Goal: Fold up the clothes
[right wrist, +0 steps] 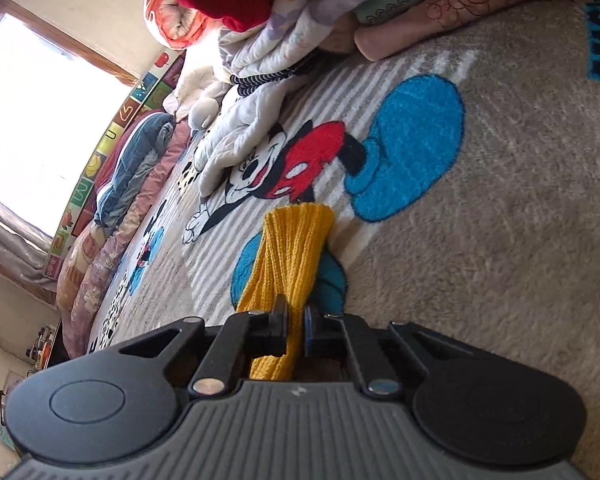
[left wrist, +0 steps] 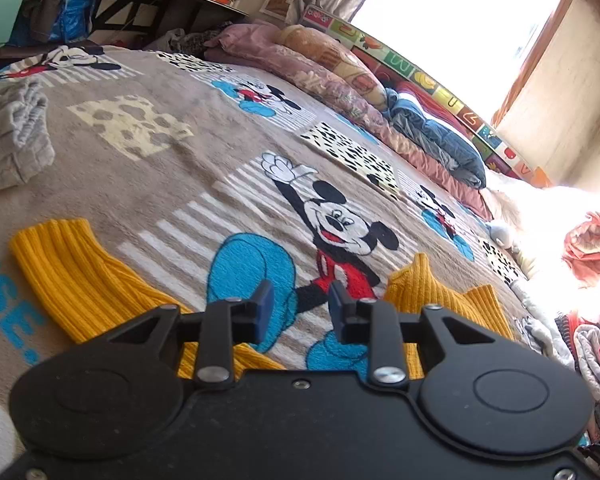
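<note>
While the fold is under way, these lines hold:

Garment: a mustard-yellow rib-knit sweater lies on the plush grey cartoon-mouse blanket, one long sleeve-like part running out to the left, a bunched corner to the right, the rest hidden under the tool.

Left gripper: jaws parted, nothing between the blue pads – it hangs just above the blanket, between the two yellow parts.

Right gripper: clamped on a gathered fold of the yellow knit, which fans out ahead of the jaws onto the blanket.

Handling: judged soft, light and stretchy (ribbing will sag and pull long if lifted by one point); a hem or cuff edge, pinched through both layers, looks the safest hold.

Left view only: the sweater's spread on the blanket, a crumpled grey garment well apart at far left, a cluttered table behind.

Right view only: the grip itself – plus a white quilted cloth and a heap of bedding beyond.
</note>
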`<state>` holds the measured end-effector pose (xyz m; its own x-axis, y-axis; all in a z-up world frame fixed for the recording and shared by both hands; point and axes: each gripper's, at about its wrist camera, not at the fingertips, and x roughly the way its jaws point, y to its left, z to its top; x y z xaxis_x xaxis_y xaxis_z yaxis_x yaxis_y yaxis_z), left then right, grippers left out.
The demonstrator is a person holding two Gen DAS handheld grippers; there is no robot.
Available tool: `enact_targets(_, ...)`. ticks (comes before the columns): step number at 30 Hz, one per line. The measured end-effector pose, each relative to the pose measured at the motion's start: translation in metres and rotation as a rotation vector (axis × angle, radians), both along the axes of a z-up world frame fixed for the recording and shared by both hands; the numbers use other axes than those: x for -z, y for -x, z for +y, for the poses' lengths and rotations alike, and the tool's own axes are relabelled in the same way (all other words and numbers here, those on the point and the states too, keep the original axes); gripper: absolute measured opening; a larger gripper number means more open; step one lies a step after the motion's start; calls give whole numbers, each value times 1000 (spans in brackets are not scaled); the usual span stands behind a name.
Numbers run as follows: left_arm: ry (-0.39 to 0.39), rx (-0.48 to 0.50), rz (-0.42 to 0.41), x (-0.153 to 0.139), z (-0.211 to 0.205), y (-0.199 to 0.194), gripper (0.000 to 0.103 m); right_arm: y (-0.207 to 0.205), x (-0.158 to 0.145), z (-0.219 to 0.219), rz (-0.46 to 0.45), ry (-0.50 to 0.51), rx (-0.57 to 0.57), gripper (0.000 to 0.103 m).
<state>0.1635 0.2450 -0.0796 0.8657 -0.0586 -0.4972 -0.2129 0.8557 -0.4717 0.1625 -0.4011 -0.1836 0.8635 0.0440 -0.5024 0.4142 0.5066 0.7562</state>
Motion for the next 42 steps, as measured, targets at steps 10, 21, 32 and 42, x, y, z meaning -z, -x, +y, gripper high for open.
enact_targets(10, 119, 135, 84, 14, -24, -47, 43, -22, -52, 10, -76, 91, -106, 57)
enact_targets(21, 132, 257, 148, 23, -43, -121, 45, -130, -67, 144, -2, 112, -671, 62)
enact_targets(32, 157, 370, 172, 38, -57, -168, 50, -192, -49, 211, 37, 100, -848, 68)
enact_targets(42, 156, 378, 112, 28, -51, -154, 15, -193, -58, 261, 47, 315, -945, 69)
